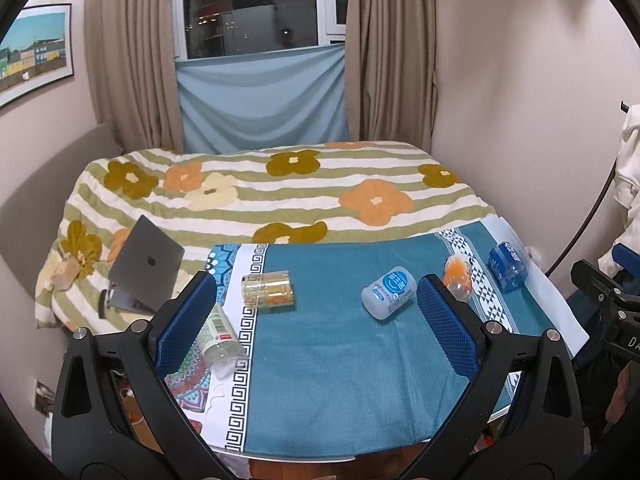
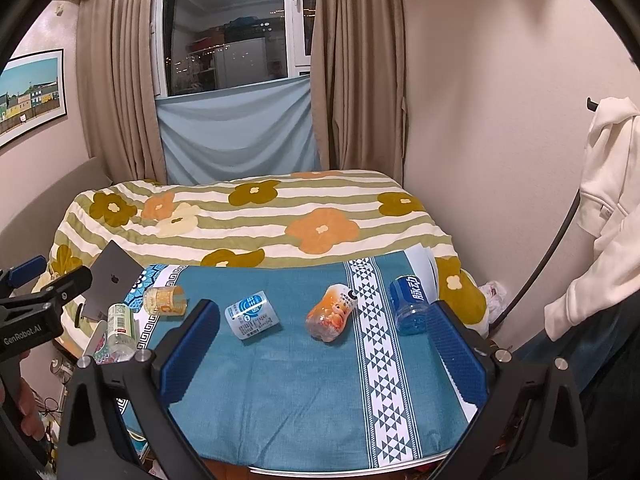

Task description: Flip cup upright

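Several cut bottle cups lie on their sides on a teal cloth point(image 1: 340, 360). From left: a clear cup with a barcode label point(image 1: 218, 338) point(image 2: 120, 326), a yellow-orange patterned cup point(image 1: 269, 289) point(image 2: 165, 300), a white-blue labelled cup point(image 1: 389, 291) point(image 2: 252, 314), an orange cup point(image 1: 458, 274) point(image 2: 332, 312), and a blue cup point(image 1: 507, 266) point(image 2: 412, 304). My left gripper point(image 1: 316, 308) is open and empty above the cloth, short of the cups. My right gripper point(image 2: 324, 336) is open and empty, its fingers framing the white-blue and orange cups.
A grey laptop point(image 1: 146, 266) point(image 2: 110, 280) sits at the table's left on a flowered bedspread point(image 1: 280, 188). A white hoodie point(image 2: 608, 208) hangs at the right wall. The left gripper's body point(image 2: 36, 312) shows at the right wrist view's left edge.
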Tool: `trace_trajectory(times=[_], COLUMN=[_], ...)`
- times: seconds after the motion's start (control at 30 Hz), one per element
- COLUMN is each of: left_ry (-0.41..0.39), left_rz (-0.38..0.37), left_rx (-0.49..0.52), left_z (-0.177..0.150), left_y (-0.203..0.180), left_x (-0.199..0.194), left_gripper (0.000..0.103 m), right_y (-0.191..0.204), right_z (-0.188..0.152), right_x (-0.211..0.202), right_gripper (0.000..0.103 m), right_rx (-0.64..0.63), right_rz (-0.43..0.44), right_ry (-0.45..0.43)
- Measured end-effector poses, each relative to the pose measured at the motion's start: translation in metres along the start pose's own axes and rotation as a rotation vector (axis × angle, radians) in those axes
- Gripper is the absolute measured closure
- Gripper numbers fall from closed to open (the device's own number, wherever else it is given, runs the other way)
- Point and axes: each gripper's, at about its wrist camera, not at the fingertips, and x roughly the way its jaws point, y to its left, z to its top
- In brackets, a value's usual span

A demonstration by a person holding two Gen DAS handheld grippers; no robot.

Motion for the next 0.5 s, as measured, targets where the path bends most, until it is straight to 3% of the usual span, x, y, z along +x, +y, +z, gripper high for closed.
trace_trajectory(times=[0.27,0.5], left_ry=[0.063,0.164], left_rz=[-0.023,-0.087], left_rx=[0.029,0.104], left_z=[0.002,0.001], left_y=[-0.004,-0.014], left_x=[0.019,0.062], left_gripper=[0.000,0.000], right_y=[-0.007,-0.015], right_z=[-0.003,-0.009], right_x=[0.013,0.036], right_gripper=[0.000,0.000], right_rx=[0.014,0.013], right_rz=[0.008,0.005], right_ry=[0.040,0.111])
